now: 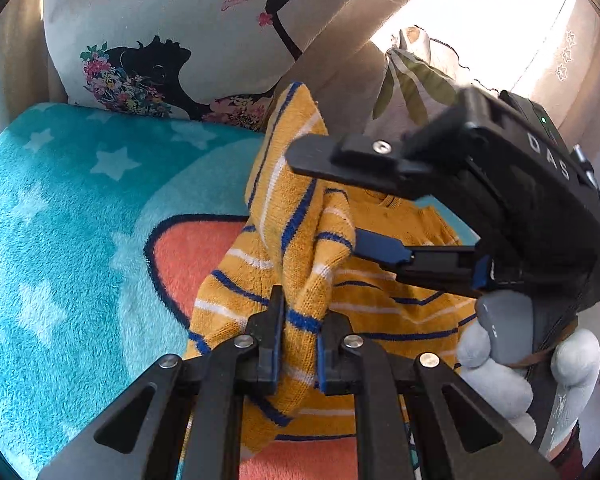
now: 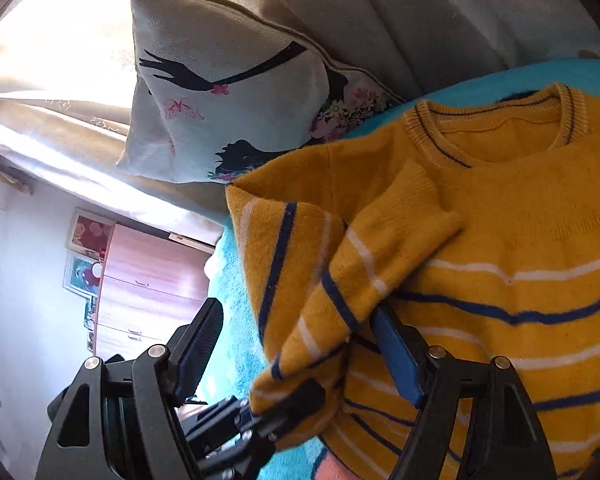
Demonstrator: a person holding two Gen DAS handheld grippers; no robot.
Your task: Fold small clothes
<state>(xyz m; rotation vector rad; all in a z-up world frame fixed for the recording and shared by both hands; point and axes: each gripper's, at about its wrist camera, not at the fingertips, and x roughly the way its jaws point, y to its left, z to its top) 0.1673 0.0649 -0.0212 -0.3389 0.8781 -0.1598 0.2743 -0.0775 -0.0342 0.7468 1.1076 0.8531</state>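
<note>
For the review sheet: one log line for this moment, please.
left gripper shut on sleeve | right gripper open | sweater on blanket

Home bedroom or living room: printed cushion (image 2: pixel 228 92), fleece star blanket (image 1: pixel 60 208), curtains (image 2: pixel 60 120), wooden drawers (image 2: pixel 152 280), wall pictures (image 2: pixel 86 236).

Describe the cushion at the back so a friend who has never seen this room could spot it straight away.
Start from the turquoise star-patterned blanket where the yellow striped sweater lies. Behind the blanket, propped against the beige backrest, stands the cushion. It is the only pale thing there with a picture: a black silhouette of a woman with flowers in her hair, reaching towards pink butterflies.
</note>
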